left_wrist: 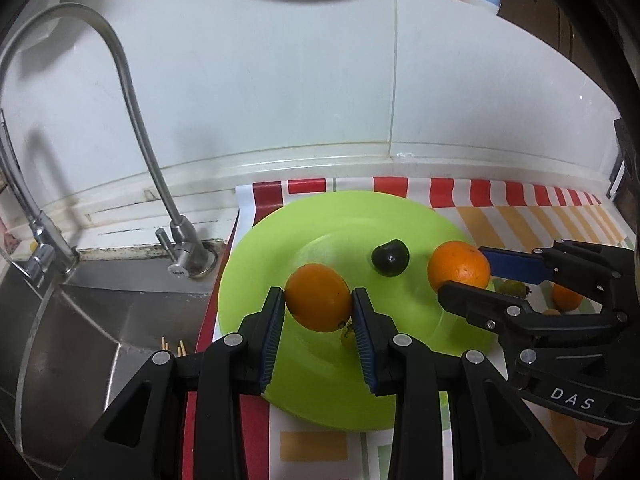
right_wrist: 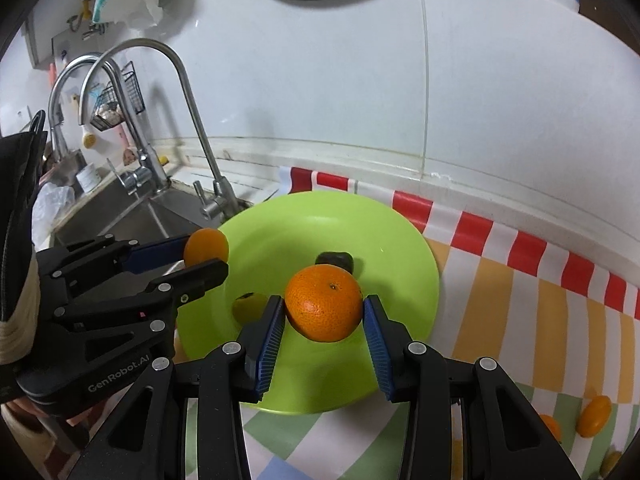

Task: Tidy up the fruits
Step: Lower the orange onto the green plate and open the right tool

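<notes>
Beside a steel sink, the left gripper clamps an orange above a green plate; a dark avocado lies mid-plate, while the right gripper clasps a second orange over the striped cloth.

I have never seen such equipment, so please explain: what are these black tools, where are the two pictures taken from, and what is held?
These are two hand-held grippers, each with two fingers and its own camera looking along them. One picture comes from the left gripper, the other from the right gripper. Each one grips an orange: the left orange, the right orange. Both hang over a green plate on a striped cloth beside a sink. A dark fruit lies on the plate.
</notes>
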### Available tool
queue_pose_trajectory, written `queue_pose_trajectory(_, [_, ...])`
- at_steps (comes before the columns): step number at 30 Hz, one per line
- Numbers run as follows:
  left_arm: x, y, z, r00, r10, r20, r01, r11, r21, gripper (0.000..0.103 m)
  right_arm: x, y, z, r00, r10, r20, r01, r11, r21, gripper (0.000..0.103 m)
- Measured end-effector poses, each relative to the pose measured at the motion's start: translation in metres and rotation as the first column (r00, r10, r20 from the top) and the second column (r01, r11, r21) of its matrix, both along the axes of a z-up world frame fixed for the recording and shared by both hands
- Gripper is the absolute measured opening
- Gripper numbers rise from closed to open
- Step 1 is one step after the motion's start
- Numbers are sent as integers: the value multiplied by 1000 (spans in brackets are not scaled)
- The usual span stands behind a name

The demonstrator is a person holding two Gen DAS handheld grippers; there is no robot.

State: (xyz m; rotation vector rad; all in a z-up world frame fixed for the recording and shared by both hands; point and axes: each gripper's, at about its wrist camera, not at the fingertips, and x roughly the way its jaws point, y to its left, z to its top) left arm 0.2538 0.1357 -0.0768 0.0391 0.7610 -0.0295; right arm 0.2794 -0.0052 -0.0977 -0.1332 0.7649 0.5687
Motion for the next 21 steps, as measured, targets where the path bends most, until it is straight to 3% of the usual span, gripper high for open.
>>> queue_pose_trajectory(3, [1,-1,1,1000,-1,8,1,1000,11,44,3,-1,-3,1000,-11,-12,11,1000,-2,42])
queue_pose_trajectory(10, [-16,-4,12,999,27,32,-27,1000,3,44,-1,-15,2,999,-46,-4,46,999,23,42])
queue_pose_trajectory(21, [-61,-25,52,994,45,96,-40,998,-52,49,-40,-45,41,995,-65,69,59,995,83,42])
